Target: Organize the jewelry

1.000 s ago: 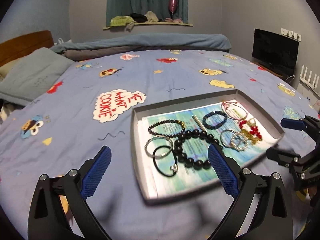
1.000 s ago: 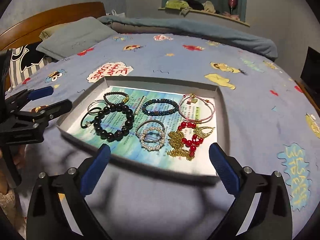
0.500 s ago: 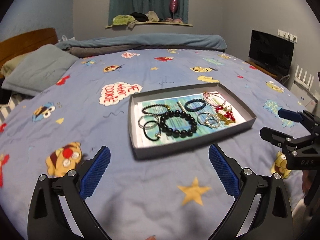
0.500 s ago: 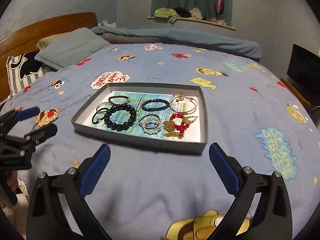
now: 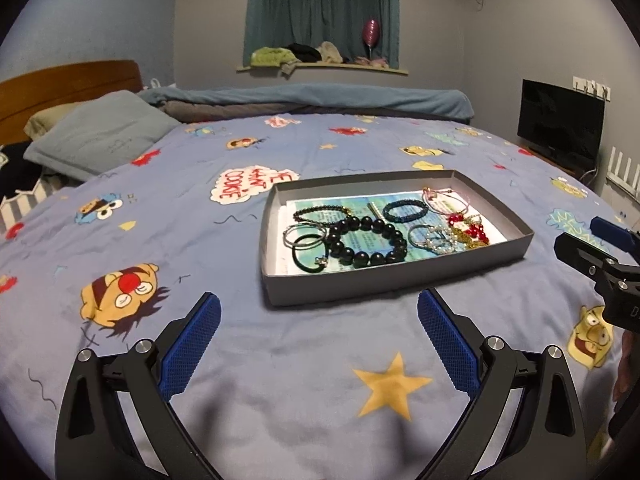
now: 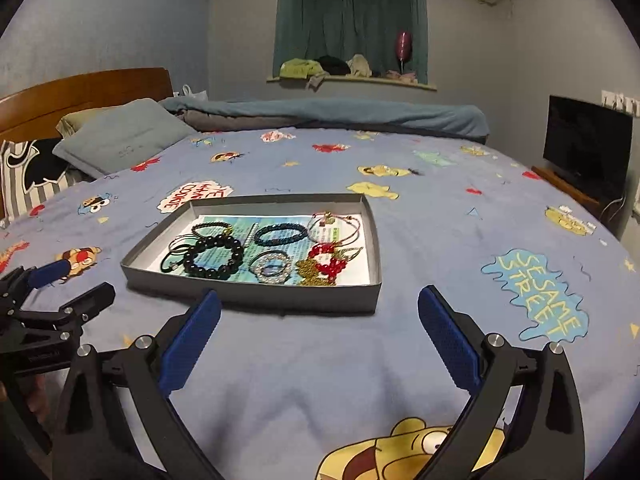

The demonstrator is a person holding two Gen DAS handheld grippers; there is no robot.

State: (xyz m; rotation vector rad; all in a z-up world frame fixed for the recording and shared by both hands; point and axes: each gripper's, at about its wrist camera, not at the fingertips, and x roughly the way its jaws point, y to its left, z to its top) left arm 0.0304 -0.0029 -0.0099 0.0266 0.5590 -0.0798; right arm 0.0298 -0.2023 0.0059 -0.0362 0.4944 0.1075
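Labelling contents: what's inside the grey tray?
Grey tray holds bracelets on a printed paper liner, including a black bead bracelet. The tray floor beneath the liner is hidden.

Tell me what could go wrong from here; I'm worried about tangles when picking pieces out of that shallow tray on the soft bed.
Both the left gripper and the right gripper are open and empty, short of the tray.
1. The red bead piece overlaps the gold chain; lifting one may drag the other.
2. The black elastic loop overlaps the thin silver rings.
3. Pressing the tray's rim could tip it on the bedding.
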